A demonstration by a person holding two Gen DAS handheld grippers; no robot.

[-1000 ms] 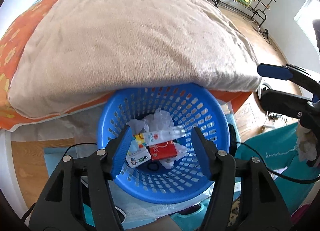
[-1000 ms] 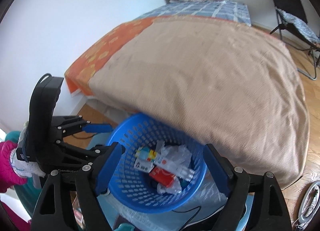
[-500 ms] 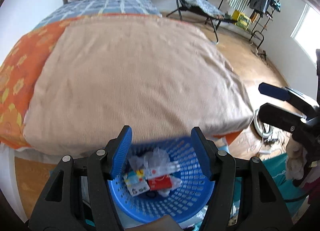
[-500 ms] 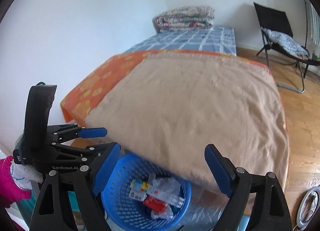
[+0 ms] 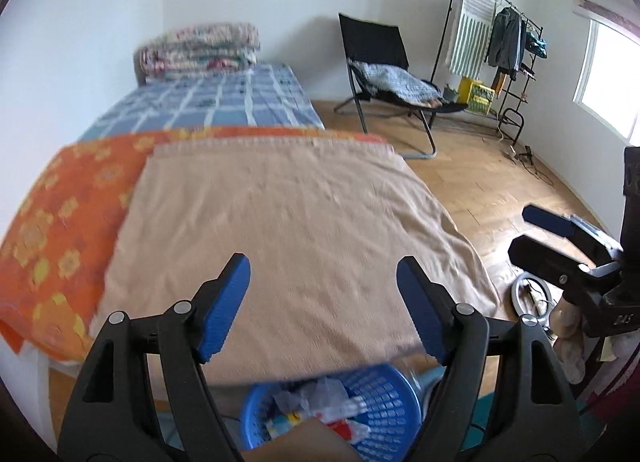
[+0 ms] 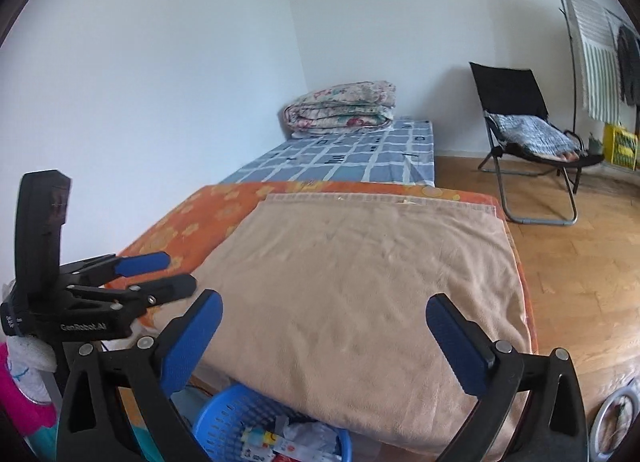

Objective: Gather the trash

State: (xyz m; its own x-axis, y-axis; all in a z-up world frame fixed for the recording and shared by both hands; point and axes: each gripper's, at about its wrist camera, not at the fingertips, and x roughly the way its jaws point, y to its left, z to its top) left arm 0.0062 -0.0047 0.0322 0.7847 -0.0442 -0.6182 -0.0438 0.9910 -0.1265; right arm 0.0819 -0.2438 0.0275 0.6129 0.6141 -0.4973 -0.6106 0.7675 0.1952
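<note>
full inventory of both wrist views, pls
Perforated plastic basket: 1, blue, floor at bed's near edge, holds trash.
Trash wrappers and cartons: several, white, red, yellow, in basket.
Plush blanket: 1, beige, near end of bed.
Flowered sheet: 1, orange, under blanket.
Checked sheet: 1, blue, far end of bed.
Folded quilt: 1, floral, on checked sheet.
Folding chair: 1, black, by far wall.
Clothes rack: 1, black, right wall.
Left gripper: open, empty.
Right gripper: open, empty.
</note>
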